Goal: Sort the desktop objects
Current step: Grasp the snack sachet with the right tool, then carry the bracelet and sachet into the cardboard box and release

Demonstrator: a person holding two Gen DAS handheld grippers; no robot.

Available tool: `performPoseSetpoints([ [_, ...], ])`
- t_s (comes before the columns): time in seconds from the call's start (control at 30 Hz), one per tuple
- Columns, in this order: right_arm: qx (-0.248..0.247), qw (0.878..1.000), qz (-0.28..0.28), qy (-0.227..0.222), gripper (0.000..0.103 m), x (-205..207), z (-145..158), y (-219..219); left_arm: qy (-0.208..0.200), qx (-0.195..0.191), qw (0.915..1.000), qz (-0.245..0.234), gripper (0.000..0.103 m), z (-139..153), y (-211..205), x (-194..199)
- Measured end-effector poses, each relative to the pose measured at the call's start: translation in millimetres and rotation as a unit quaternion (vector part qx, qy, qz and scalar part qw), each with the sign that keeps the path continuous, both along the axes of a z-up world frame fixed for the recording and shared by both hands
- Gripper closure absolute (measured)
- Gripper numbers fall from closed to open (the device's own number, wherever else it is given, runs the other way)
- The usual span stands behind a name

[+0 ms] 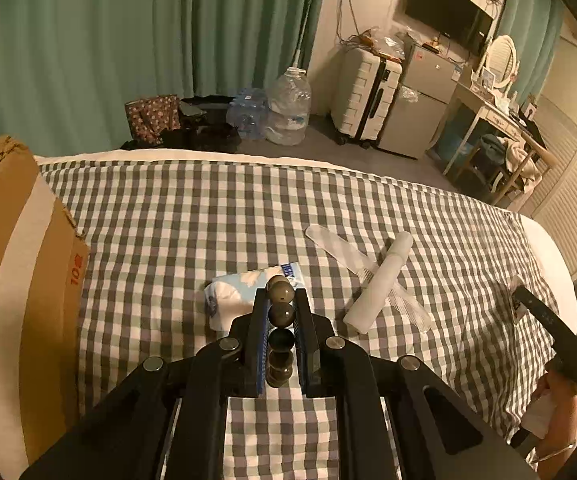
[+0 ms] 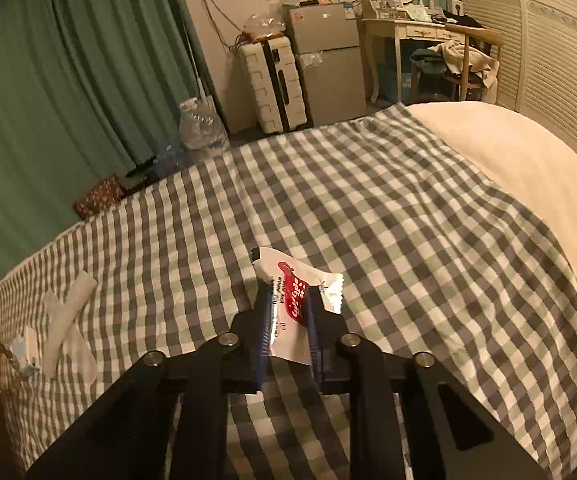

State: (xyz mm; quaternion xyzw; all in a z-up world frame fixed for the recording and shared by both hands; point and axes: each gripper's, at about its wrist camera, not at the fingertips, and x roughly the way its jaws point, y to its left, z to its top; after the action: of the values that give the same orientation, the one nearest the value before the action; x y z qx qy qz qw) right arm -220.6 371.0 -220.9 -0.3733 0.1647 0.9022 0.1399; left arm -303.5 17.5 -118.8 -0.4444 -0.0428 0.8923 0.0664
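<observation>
A bed [image 1: 248, 208] covered with a grey and white checked sheet carries all the things. At its left edge in the left wrist view stands a brown cardboard box [image 1: 20, 280] with a pale tape stripe and red print on its flap. Near the middle of the sheet lies a white tube [image 1: 380, 284], placed crosswise on top of a clear plastic comb [image 1: 340, 250], so the two make an X shape. Just beside them, on the left, lies a small tissue pack [image 1: 240, 298], white and light blue, flat on the sheet. The left claw [image 1: 280, 300] is clenched on a string of dark round beads [image 1: 280, 314]; the beads are glossy, olive-brown, and run in one line between the two blue pads, the top bead reaching just past the tips. The right claw [image 2: 288, 296] is clenched on a small snack packet [image 2: 292, 296], white with a red patch and white printed letters; its crinkled ends stick out past the fingertips, above the sheet.
</observation>
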Motion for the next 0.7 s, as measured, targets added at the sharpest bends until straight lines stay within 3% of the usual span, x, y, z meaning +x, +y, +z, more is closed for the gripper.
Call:
performPoseSetpoints([
  [0.33,0.007,1.000,0.002,0.022,0.098,6.9,15.6,-0.9,0.024,-0.005,0.9997,0.008,0.092,15.1,-14.5,6.9],
  [0.53,-0.028,0.999,0.005,0.043,0.099,13.4,24.5,-2.5,0.032,0.002,0.9994,0.015,0.092,26.6,-26.3,8.0],
  [0.7,-0.067,0.992,0.031,0.099,0.099,27.2,61.0,-17.6,0.049,0.015,0.9984,0.022,0.092,55.4,-38.1,15.3],
])
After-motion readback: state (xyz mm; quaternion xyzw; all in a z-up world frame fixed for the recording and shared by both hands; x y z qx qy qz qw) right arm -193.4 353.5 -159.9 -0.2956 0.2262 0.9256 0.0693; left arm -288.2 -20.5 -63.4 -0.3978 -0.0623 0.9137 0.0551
